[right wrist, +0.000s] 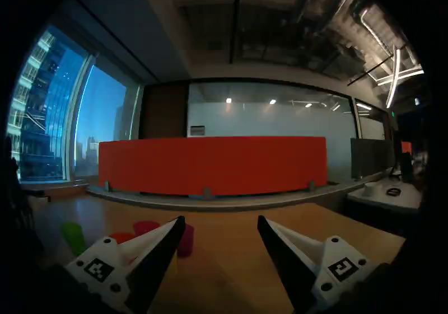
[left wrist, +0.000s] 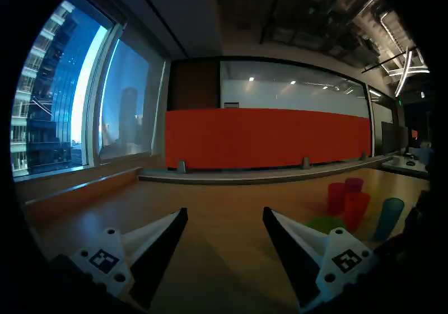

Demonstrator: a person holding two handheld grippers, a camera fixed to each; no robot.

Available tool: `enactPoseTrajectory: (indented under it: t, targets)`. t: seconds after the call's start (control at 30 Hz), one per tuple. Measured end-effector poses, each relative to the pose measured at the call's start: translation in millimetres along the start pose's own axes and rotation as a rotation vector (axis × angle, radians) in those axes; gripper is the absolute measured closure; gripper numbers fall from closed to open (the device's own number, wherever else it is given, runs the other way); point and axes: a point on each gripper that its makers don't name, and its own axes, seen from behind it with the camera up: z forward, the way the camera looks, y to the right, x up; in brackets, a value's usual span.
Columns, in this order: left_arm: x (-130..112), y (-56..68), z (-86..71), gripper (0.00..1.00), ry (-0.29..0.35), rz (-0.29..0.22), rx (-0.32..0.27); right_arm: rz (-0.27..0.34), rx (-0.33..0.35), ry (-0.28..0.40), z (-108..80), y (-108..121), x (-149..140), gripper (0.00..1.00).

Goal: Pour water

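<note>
Two grippers are in view, each with its jaws spread wide and nothing between them.

1. Open room. The left gripper [left wrist: 224, 210] hangs above a bare stretch of wooden table [left wrist: 224, 269]. The way ahead is free up to the table's far edge, where a grey ledge [left wrist: 235, 175] carries an orange panel [left wrist: 269, 137]. The right gripper [right wrist: 220, 219] faces the same panel over the same tabletop, with bare wood ahead and to its right. The table's right edge shows in the right gripper view, and a white-topped desk [right wrist: 386, 193] stands beyond it, apart from the table.

2. Task items. In the left gripper view the cups stand on the table to the right of the right finger, clear of it. They are a red cup [left wrist: 336, 197], a purple cup [left wrist: 354, 184] behind it, an orange cup [left wrist: 357, 209] in front and a teal cup [left wrist: 389, 218] farthest right. In the right gripper view the group lies to the left. A green cup [right wrist: 73, 237] stands alone at the outside, and the others are partly hidden behind the left finger.

3. Surroundings. A tall window [left wrist: 56, 101] with a sill bounds the table's left side.

4. Markings. Each finger bears a square black-and-white tag [left wrist: 103, 261]. A small sign [right wrist: 197, 130] on the far wall is too small to read.
</note>
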Motion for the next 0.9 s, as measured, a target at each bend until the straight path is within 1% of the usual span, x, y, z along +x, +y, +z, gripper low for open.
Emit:
enactPoseTrajectory:
  t: [0.2,0.47,0.9]
  targets:
    - [0,-0.3,-0.1,0.0,0.0,0.0,0.0,0.022,-0.003,-0.015,0.1,6,-13,0.0]
    - [0,-0.4,0.1,0.0,0.0,0.0,0.0,0.004,-0.005,-0.027,1.6,10,-25,0.0]
    - [0,-0.6,0.3,0.0,0.0,0.0,0.0,0.005,-0.008,-0.05,8.7,9,-42,0.0]
